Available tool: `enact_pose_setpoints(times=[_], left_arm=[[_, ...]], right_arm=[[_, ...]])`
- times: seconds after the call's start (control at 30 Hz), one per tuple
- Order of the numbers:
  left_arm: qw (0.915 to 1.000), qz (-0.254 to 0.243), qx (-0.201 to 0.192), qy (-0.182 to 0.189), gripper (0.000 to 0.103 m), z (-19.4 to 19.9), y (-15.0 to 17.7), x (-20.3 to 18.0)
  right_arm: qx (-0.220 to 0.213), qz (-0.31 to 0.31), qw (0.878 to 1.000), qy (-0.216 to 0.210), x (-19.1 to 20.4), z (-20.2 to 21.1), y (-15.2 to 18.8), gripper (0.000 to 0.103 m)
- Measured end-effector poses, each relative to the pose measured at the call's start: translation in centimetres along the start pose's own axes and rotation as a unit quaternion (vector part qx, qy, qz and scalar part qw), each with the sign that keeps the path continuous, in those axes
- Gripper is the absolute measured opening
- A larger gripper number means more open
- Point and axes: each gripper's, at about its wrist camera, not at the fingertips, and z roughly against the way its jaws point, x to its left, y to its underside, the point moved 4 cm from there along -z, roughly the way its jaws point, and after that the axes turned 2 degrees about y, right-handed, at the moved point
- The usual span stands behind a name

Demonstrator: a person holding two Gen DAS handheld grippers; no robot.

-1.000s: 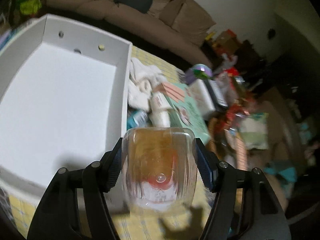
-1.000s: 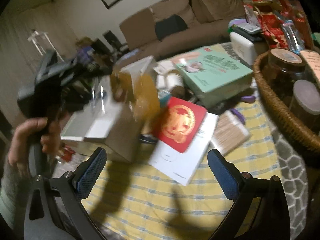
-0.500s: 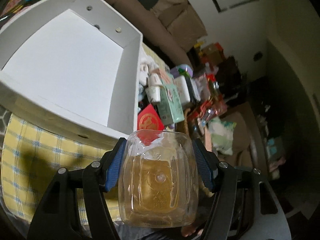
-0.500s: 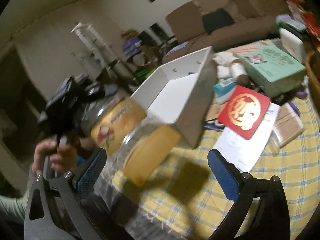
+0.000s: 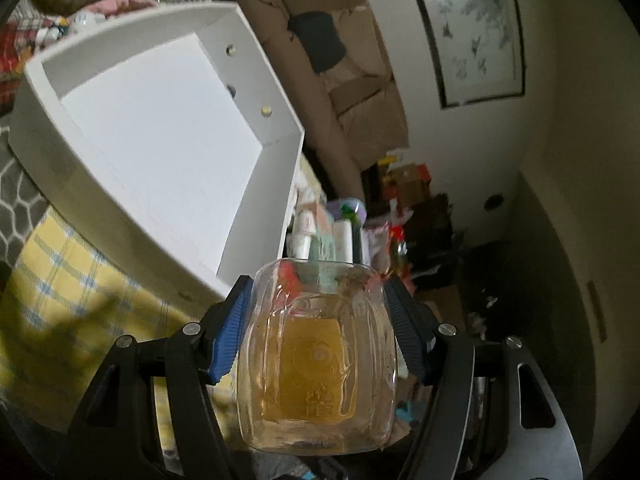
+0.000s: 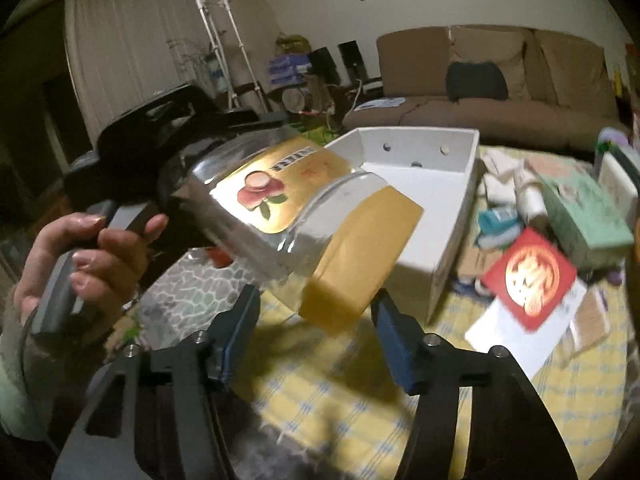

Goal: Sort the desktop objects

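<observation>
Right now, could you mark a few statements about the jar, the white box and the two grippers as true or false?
1. The left gripper holds a clear jar of amber liquid. True.
2. The white box is full of objects. False: nothing is seen inside it.
3. The jar's gold cap sits between the right gripper pads. True; its jaws are closing on it.
4. The tablecloth is plain red. False: it is yellow with blue checks.
5. The red card lies inside the white box. False: it lies on the table beside it.
</observation>
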Motion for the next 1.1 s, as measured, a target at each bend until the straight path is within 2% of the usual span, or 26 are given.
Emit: enact_pose_setpoints(times=[0.07,0.2,0.3,0.4,0.47,0.53,0.6,0.67,0.77,0.83,0.9,0.97,1.1], left_arm=[[0.9998,0.002,-0.019,0.007,0.063,0.2,-1.3,0.0],[0.9986,0.005,-0.051,0.01,0.064,-0.2,-3.9,0.1],[0.9968,0.03,-0.073,0.013,0.064,-1.0,-7.3,1.3],[0.9964,0.048,-0.07,-0.009,0.064,-2.9,-10.1,2.5],[0.9962,0.051,-0.063,-0.031,0.064,-5.1,-11.8,3.6],[0.9946,0.067,-0.061,-0.049,0.064,-7.2,-13.3,5.1],[0.9919,0.089,-0.06,-0.068,0.064,-8.8,-14.4,6.8],[0.9879,0.122,-0.049,-0.083,0.064,-10.3,-15.0,9.0],[0.9815,0.158,-0.04,-0.1,0.071,-11.9,-15.5,11.4],[0.9788,0.173,-0.034,-0.104,0.075,-12.4,-15.2,12.0],[0.9802,0.168,-0.031,-0.1,0.09,-12.5,-14.6,11.4],[0.9801,0.174,-0.033,-0.091,0.1,-12.2,-13.8,10.8],[0.9845,0.165,-0.036,-0.048,0.102,-10.3,-12.7,8.5]], right_arm=[[0.006,0.017,1.0,0.013,-0.4,-1.2,-1.7,0.05],[0.023,0.054,0.998,0.035,-1.5,-4.4,-5.2,0.05],[0.038,0.068,0.996,0.051,-3.1,-7.7,-8.1,0.05],[0.051,0.078,0.994,0.065,-4.9,-11.2,-10.8,0.045],[0.081,0.077,0.991,0.074,-6.3,-14.7,-12.7,0.045],[0.119,0.073,0.987,0.078,-6.8,-17.6,-13.4,0.043],[0.151,0.071,0.982,0.092,-7.8,-20.9,-13.6,0.036],[0.179,0.065,0.976,0.103,-8.8,-23.5,-13.2,0.033],[0.22,0.026,0.97,0.097,-10.4,-26.3,-12.1,0.033],[0.237,0.0,0.967,0.09,-10.7,-26.7,-11.5,0.038],[0.249,-0.013,0.965,0.082,-10.8,-26.5,-11.0,0.055],[0.251,-0.006,0.964,0.087,-10.6,-25.9,-10.9,0.06],[0.248,-0.012,0.967,0.065,-9.5,-24.3,-11.0,0.064]])
